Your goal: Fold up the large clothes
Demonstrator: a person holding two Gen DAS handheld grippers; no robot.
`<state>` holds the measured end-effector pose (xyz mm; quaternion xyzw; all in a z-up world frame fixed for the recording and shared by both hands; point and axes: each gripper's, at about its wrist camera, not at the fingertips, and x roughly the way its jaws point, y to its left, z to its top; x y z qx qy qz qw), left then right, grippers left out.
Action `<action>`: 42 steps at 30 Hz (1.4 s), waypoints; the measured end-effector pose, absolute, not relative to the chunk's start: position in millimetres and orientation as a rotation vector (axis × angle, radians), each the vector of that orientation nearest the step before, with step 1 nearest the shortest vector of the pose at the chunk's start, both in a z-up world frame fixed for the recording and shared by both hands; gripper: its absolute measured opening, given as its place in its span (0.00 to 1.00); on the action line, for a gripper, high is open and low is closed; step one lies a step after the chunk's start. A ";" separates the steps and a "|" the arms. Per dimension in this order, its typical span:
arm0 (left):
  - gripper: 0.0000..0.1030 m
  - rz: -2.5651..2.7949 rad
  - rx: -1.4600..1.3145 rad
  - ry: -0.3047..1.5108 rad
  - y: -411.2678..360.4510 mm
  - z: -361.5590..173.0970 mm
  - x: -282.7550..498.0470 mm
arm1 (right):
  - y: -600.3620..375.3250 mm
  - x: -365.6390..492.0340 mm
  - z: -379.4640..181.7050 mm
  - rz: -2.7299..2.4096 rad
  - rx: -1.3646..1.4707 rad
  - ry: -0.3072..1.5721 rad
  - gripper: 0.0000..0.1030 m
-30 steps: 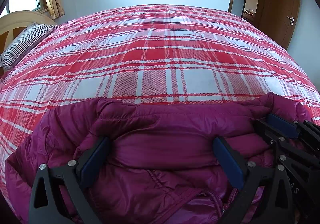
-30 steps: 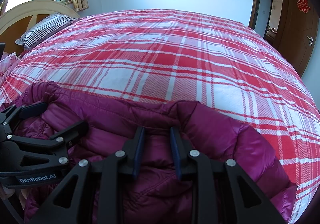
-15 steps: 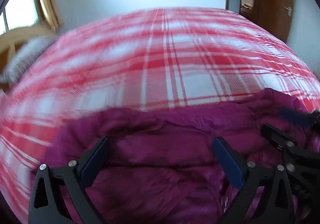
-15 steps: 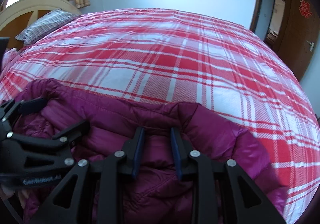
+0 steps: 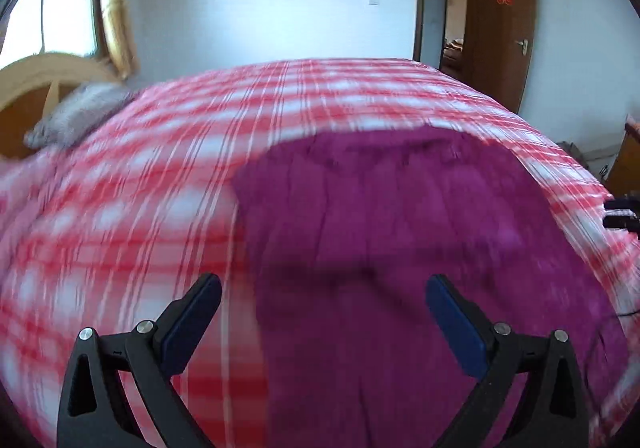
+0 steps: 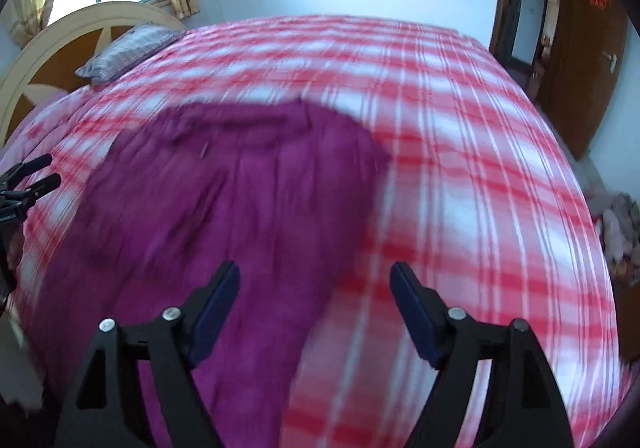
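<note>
My left gripper (image 5: 322, 312) and right gripper (image 6: 314, 300) tilt downward above the bed (image 6: 460, 136), left spread wide, right still opening, both empty; the purple jacket (image 6: 240, 200) lies flat near the bed's front edge.

Open bedspread (image 6: 460, 168) around jacket (image 6: 240, 208)

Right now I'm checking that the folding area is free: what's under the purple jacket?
The purple jacket lies flat on the red plaid bedspread, which shows all around it. Whatever sits directly beneath the jacket is covered, and the blur hides any small lumps.
</note>
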<state>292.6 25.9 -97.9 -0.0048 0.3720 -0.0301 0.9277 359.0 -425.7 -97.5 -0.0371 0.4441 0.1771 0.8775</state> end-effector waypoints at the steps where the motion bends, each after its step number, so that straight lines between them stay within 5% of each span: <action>1: 0.99 -0.054 -0.018 0.769 29.5 -104.5 271.3 | -426.2 346.2 -99.3 0.370 -0.077 0.938 0.78; 17: 0.98 -0.042 -0.115 0.921 21.5 -181.7 145.9 | -439.9 171.1 -175.4 0.302 0.164 1.026 0.77; 20: 0.73 -0.051 -0.090 0.941 11.5 -189.1 144.9 | -429.0 170.3 -186.4 0.321 0.189 1.026 0.62; 23: 0.23 -0.068 -0.032 0.924 5.9 -186.7 139.6 | -418.9 168.8 -195.1 0.302 0.145 1.013 0.40; 25: 0.09 -0.099 -0.062 0.917 10.3 -178.5 136.5 | -420.8 165.4 -190.5 0.311 0.156 0.988 0.18; 29: 0.06 -0.174 -0.094 0.837 15.8 -145.3 116.8 | -432.0 150.3 -170.0 0.354 0.212 0.926 0.09; 42: 0.05 -0.362 -0.254 0.567 48.4 -10.5 84.2 | -454.2 57.5 -31.0 0.516 0.338 0.590 0.08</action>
